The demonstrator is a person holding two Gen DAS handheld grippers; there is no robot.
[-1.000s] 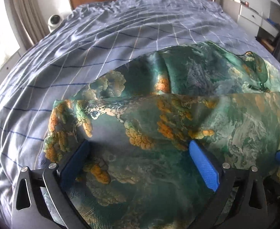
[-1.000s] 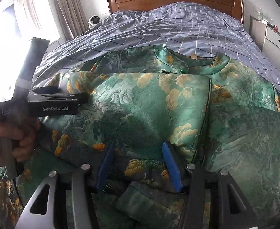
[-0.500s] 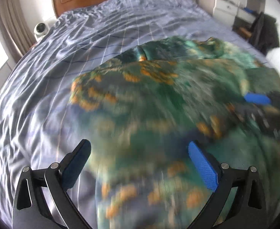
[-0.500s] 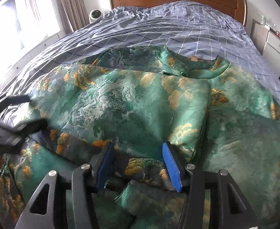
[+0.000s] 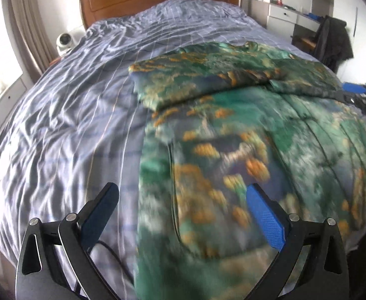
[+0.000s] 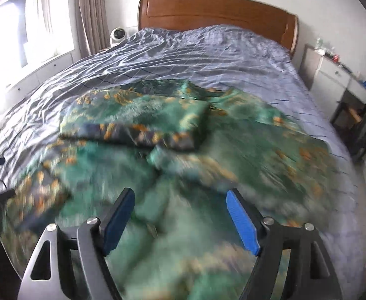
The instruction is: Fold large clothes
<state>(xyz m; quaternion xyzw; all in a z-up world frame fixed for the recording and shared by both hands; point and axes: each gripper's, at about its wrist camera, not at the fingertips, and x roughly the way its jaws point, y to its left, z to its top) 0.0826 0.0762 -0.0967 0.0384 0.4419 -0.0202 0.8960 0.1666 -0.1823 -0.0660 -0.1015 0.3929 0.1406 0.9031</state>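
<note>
A large green garment (image 5: 232,135) with orange and white patterns lies spread on the bed, and one part is folded over its upper half (image 6: 133,117). My left gripper (image 5: 183,202) hovers open above the garment's left edge, holding nothing. My right gripper (image 6: 180,205) hangs above the near part of the garment (image 6: 257,150). Its jaws are opening and no cloth is pinched between them. In the left wrist view the right gripper's blue finger (image 5: 354,88) shows at the far right. Both views are blurred by motion.
The bed's blue-grey checked sheet (image 5: 70,125) is wrinkled, and a wooden headboard (image 6: 207,12) stands at the far end. A white round device (image 6: 119,35) sits beside it. White drawers (image 6: 332,80) and a dark cloth on a chair (image 5: 332,40) stand right of the bed.
The right gripper let go of the folded cloth, its jaws widened, and it drew back and up. The left gripper pulled away toward the garment's left edge, still open.
</note>
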